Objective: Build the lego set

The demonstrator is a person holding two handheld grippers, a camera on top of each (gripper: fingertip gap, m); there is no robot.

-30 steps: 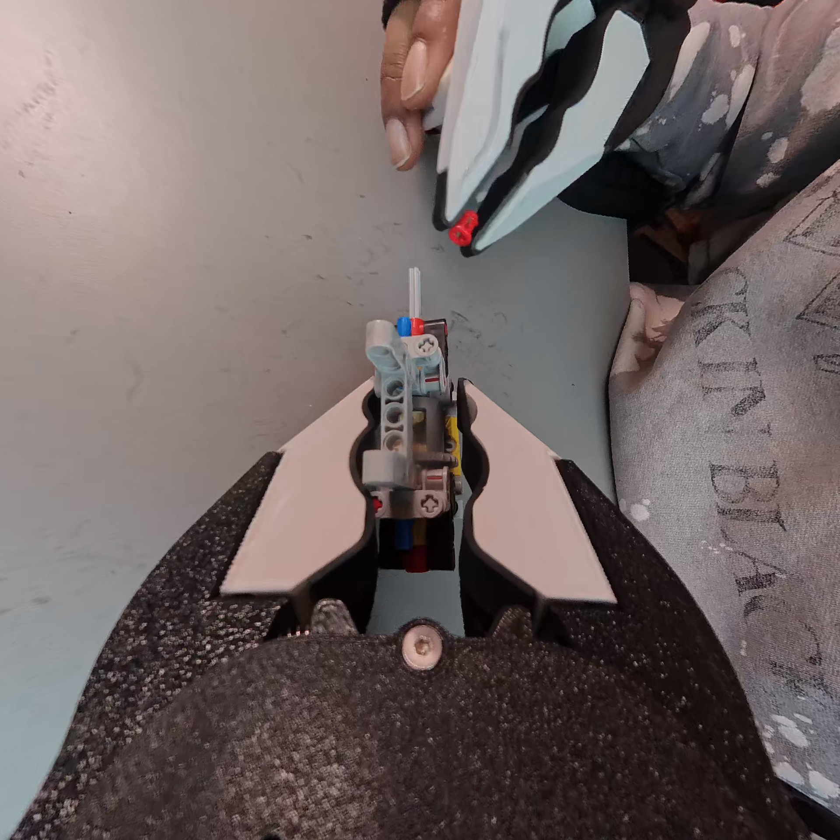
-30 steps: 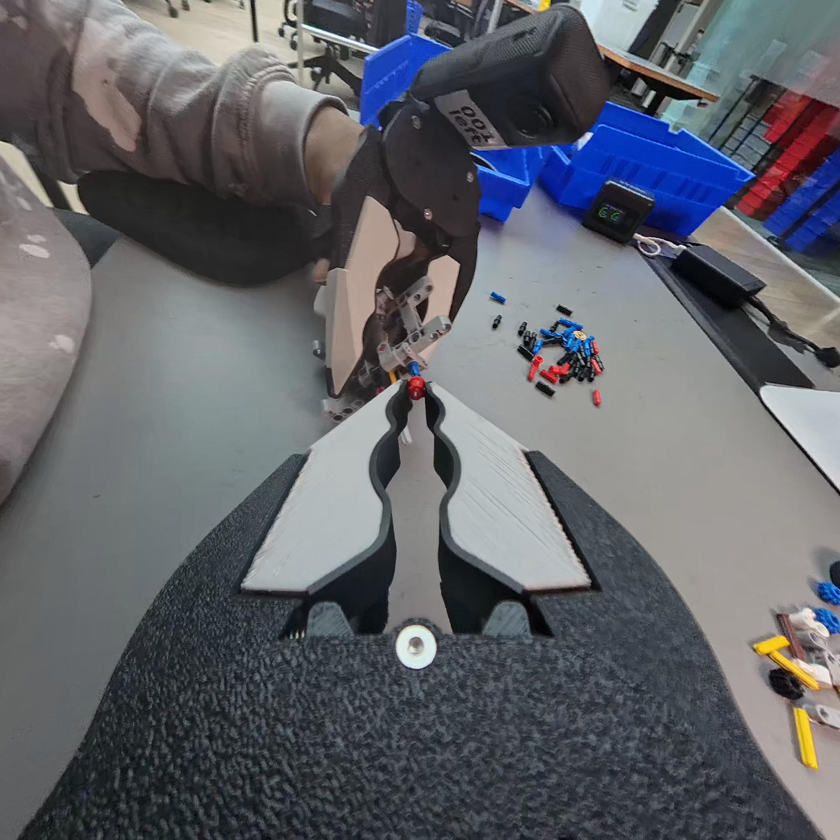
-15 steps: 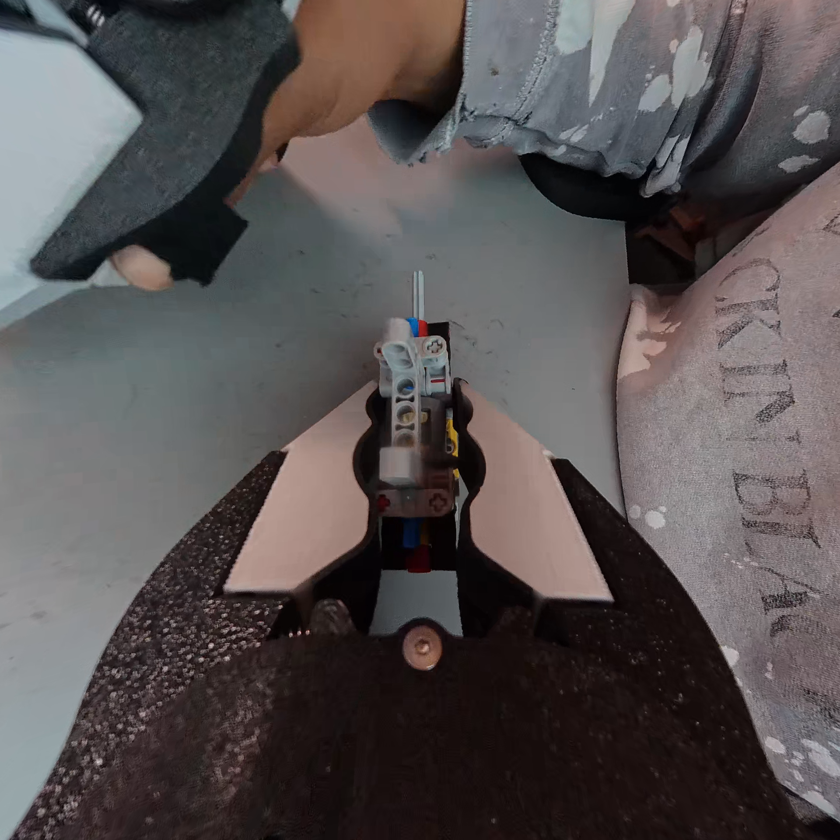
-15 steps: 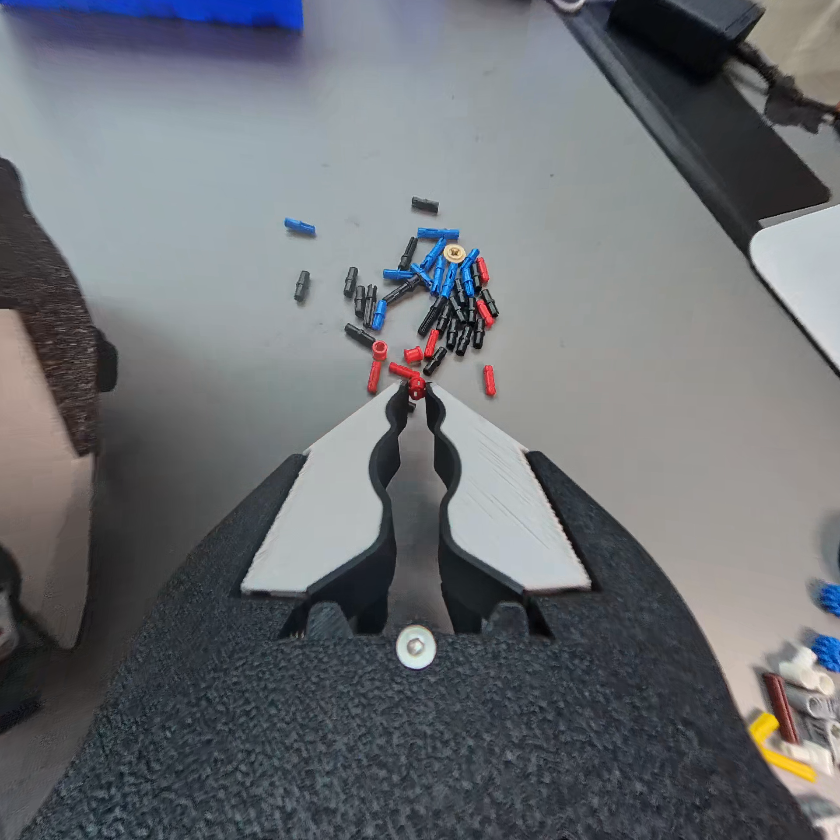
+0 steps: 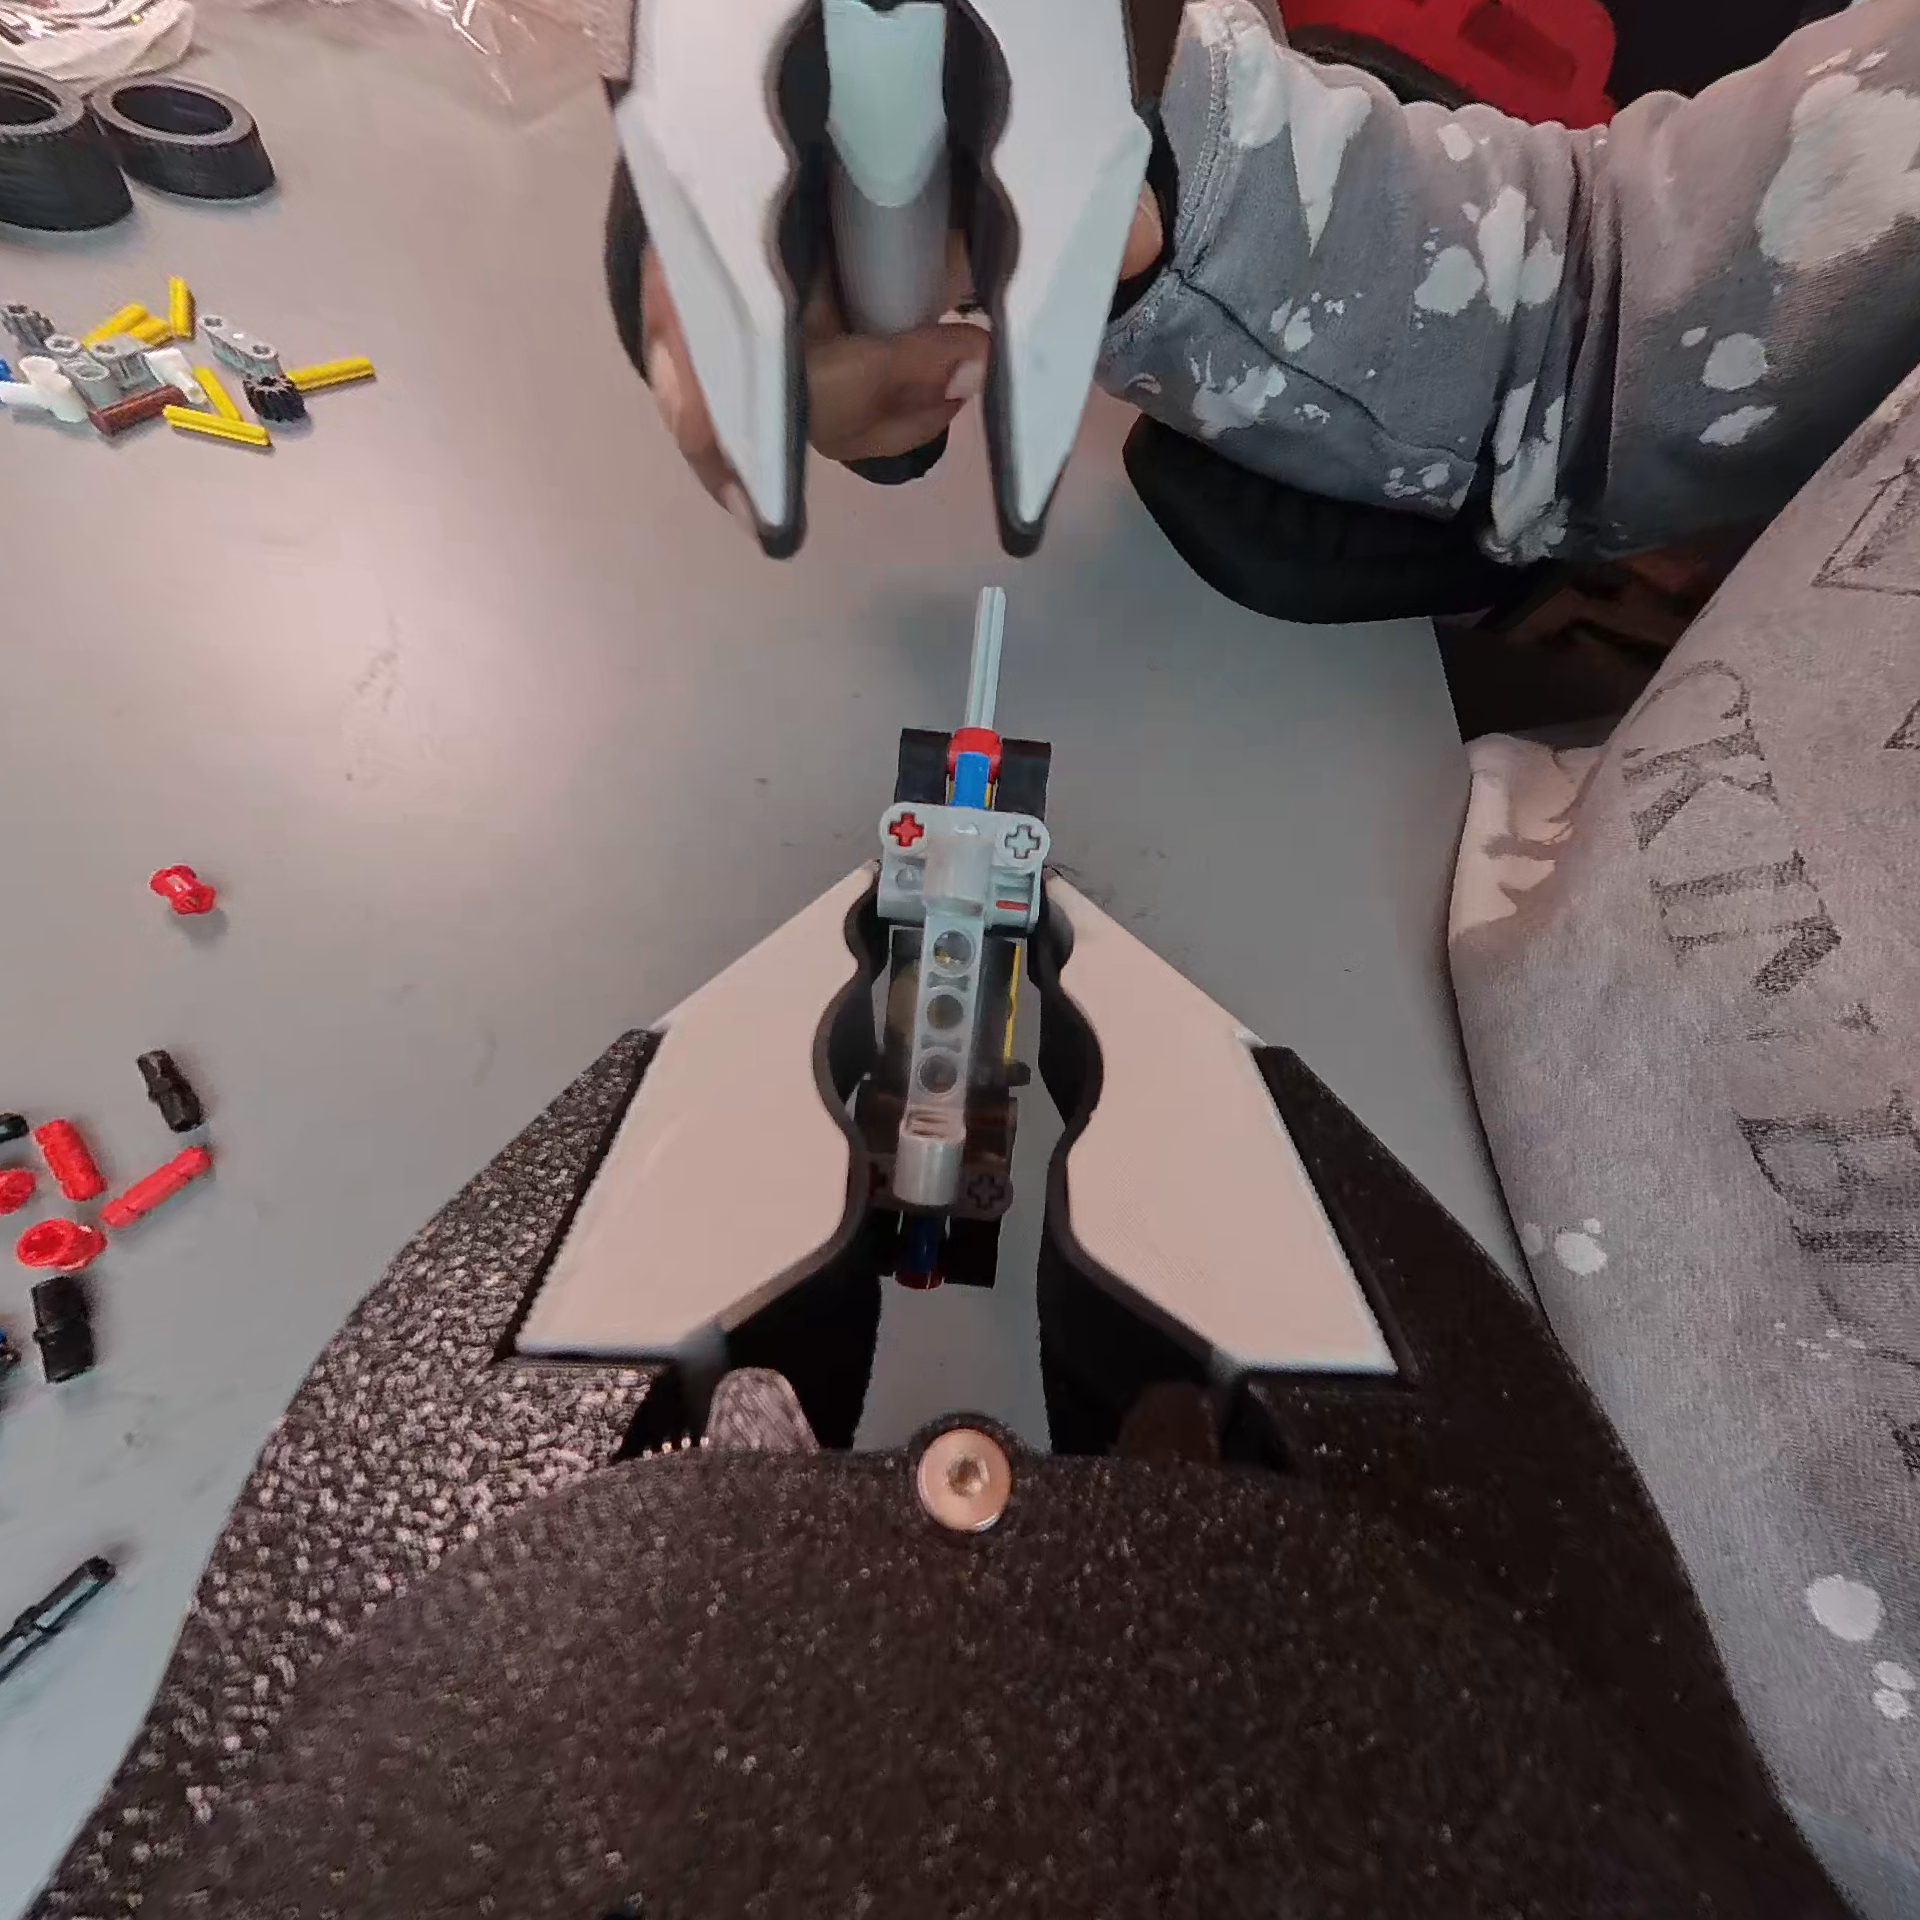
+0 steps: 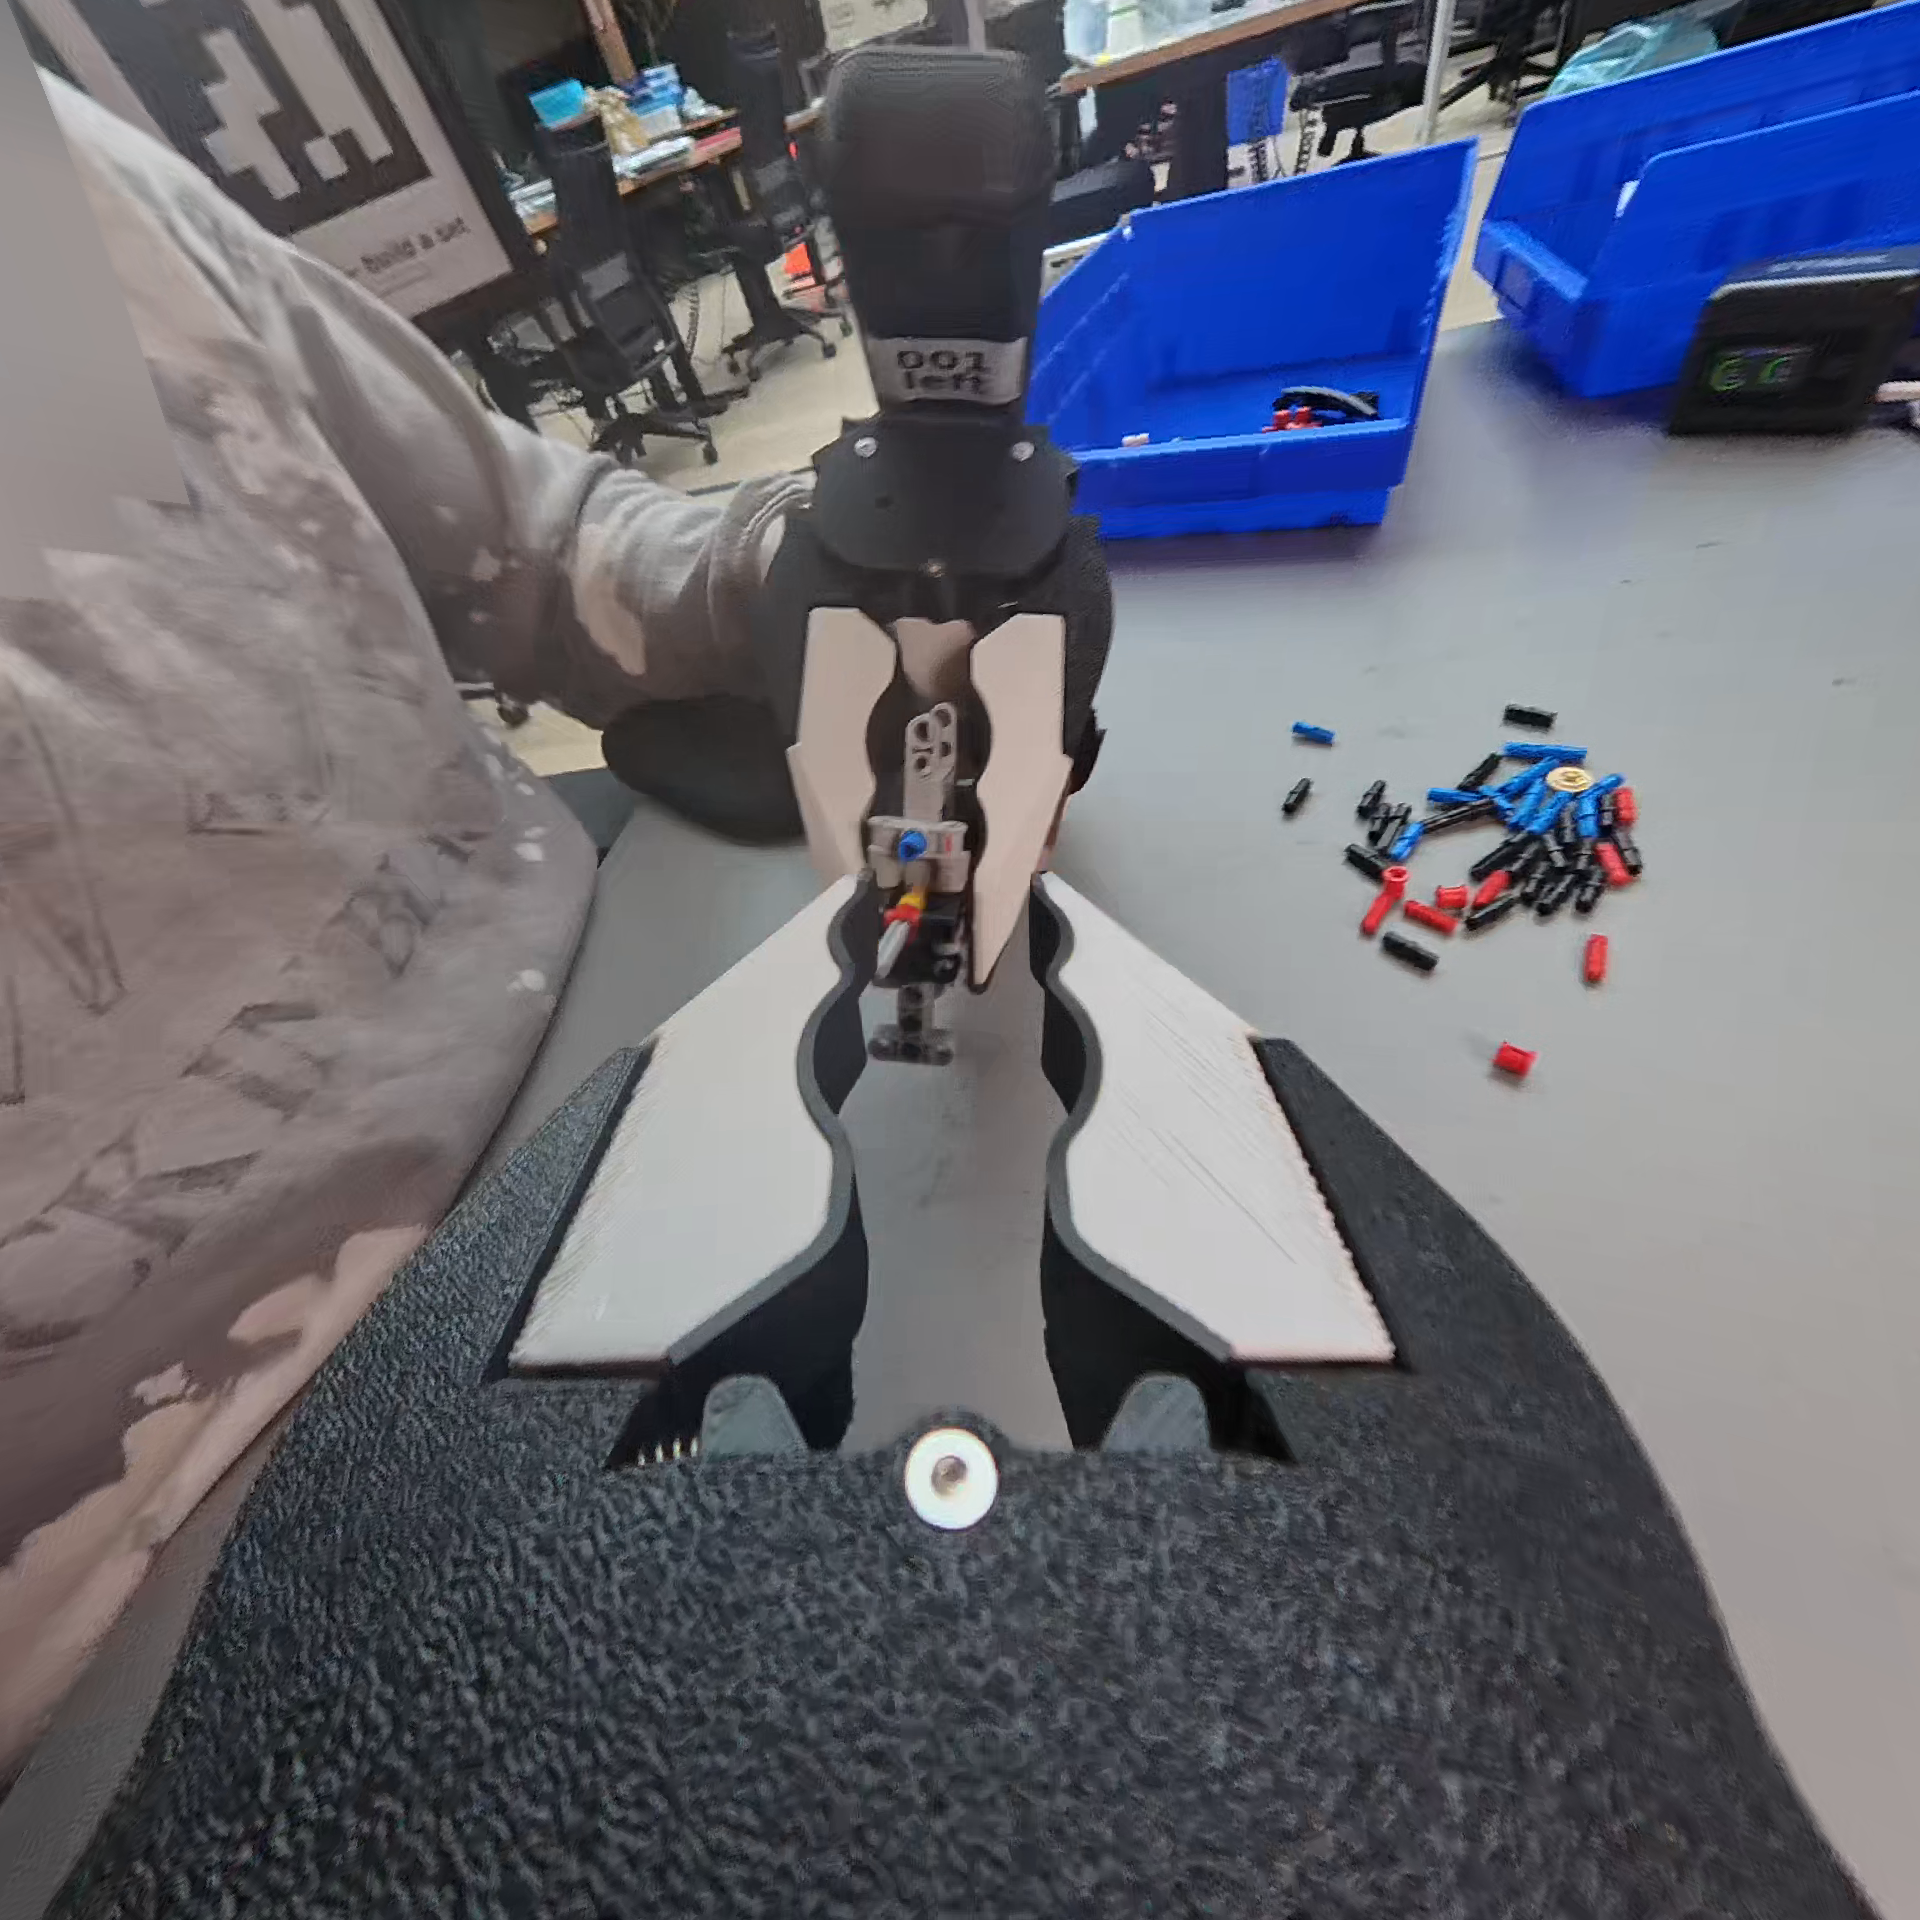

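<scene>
Left gripper (image 5: 956, 894): fingers clamped on the sides of a small lego assembly (image 5: 951, 997), held over the grey table (image 5: 436, 644). The assembly is a light grey beam with a row of holes, a grey cross-piece at the far end with one red axle end showing, black parts beneath, and a thin pale axle (image 5: 985, 655) sticking out past the fingertips.

Right gripper (image 5: 888, 535): fingers spread apart, nothing between them. In the left wrist view its tips point down at the axle, just short of it. In the right wrist view the assembly's lower end sits between the spread tips of the right gripper (image 6: 945, 894); whether they touch it cannot be told.

A single red connector (image 6: 1512, 1060) lies alone on the table, to the right in the right wrist view. Beyond it is a loose pile of pins (image 6: 1507, 842), black, blue and red. A second cluster of small parts (image 5: 145, 364), yellow, grey and white, lies farther off, with two black tyres (image 5: 114, 156) behind it.

Far edge of the table: two blue bins (image 6: 1247, 343) and a small black device (image 6: 1787, 358).
</scene>
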